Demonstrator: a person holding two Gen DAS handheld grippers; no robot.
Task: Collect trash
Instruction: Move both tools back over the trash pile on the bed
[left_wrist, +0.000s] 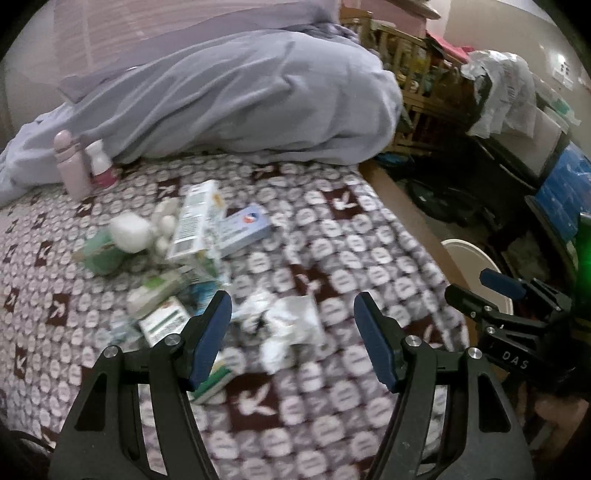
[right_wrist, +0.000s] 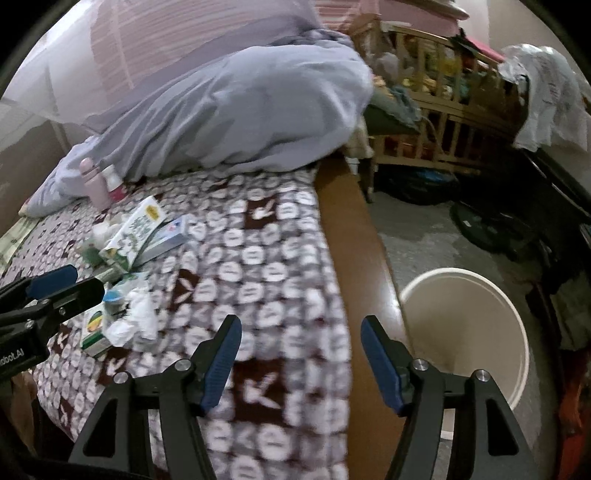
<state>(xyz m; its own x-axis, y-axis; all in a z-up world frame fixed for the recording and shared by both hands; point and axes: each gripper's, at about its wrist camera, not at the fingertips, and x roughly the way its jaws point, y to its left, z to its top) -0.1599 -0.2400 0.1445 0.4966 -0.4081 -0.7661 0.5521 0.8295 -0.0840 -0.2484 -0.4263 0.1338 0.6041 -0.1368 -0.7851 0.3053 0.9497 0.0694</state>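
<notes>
Left gripper (left_wrist: 291, 332) jaws wide apart, empty, right gripper (right_wrist: 301, 354) jaws wide apart, empty, both fwd

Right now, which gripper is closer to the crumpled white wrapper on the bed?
Left. The left gripper hangs open right over the crumpled white wrapper. The right gripper, also open, is off toward the bed's edge, near the white bucket.

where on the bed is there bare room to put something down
Free: the patterned bedspread between the trash pile and the wooden bed edge. Crowded: boxes and crumpled wrappers on the left, two bottles against the blanket.
</notes>
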